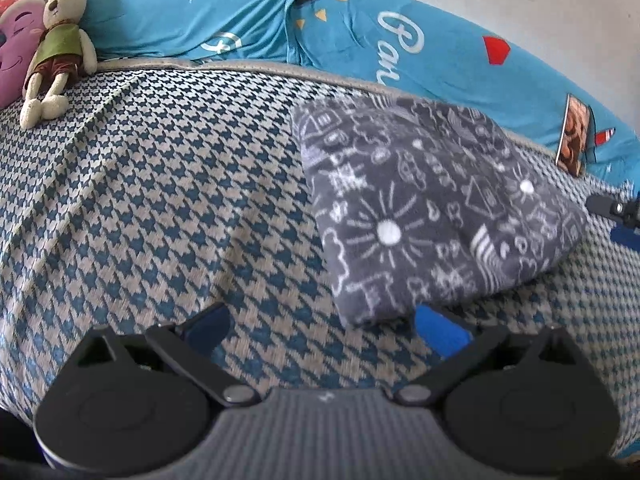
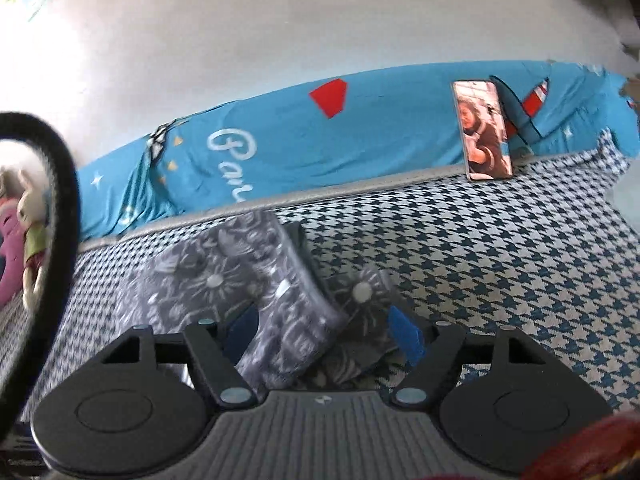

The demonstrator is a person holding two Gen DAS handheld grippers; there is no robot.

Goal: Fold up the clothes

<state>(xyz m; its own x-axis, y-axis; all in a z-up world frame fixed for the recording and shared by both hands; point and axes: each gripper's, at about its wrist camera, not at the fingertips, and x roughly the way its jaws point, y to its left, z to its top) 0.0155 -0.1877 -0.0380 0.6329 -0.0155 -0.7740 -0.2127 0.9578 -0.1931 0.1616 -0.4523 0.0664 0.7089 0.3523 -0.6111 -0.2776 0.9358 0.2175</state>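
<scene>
A folded grey fleece garment [image 1: 420, 208] with white doodle print lies on the blue-and-beige houndstooth bed cover [image 1: 160, 200]. My left gripper [image 1: 324, 328] stands open just in front of the garment's near corner, which reaches to its right blue pad [image 1: 440, 332]; nothing is held. In the right wrist view the garment [image 2: 224, 280] bunches up between the fingers of my right gripper [image 2: 324, 332], which is closed partway on its thick folded edge. The left wrist view shows the right gripper [image 1: 618, 210] at the garment's far right corner.
A blue printed quilt [image 1: 280, 20] runs along the wall behind the bed. A phone [image 2: 482, 130] with a lit screen leans against it. A plush rabbit [image 1: 56, 48] and a purple cushion [image 1: 12, 48] sit at the back left. A black curved rim [image 2: 60, 200] crosses the left side.
</scene>
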